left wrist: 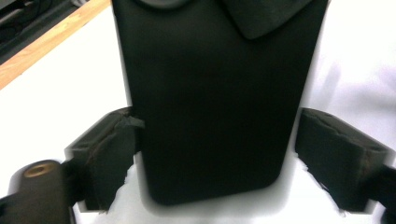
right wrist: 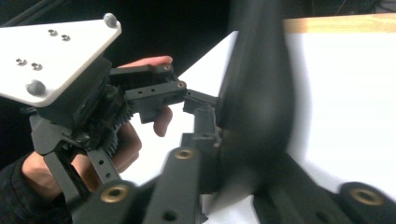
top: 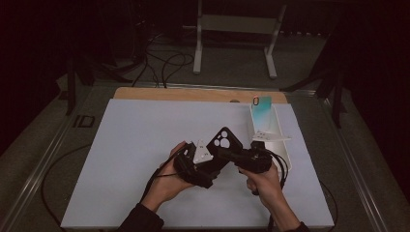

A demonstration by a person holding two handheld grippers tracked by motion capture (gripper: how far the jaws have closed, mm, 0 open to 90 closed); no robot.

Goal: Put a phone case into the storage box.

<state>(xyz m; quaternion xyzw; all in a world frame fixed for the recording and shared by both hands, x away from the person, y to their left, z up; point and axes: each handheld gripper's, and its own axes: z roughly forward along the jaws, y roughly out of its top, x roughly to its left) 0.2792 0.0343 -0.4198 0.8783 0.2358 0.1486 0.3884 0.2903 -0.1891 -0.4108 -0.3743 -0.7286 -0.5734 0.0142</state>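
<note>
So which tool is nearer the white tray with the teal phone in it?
Right. The right tool sits just beside the white tray, gripping the black phone case; the left tool is farther off, on the case's other side.

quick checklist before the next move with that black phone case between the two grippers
1. Left gripper spans the black phone case: ok; the case's lower end sits between its fingers.
2. Left fingers pressing both side edges: cannot tell; a thin gap seems to show at the far one.
3. Right gripper closed on the case: ok; its jaws are clamped on the case's edge.
4. Case lifted off the white mat: ok; it tilts upward in the high view.
5. Path to the white tray with the teal phone: ok; nothing lies between.
6. Cables away from the case: ok.
</note>
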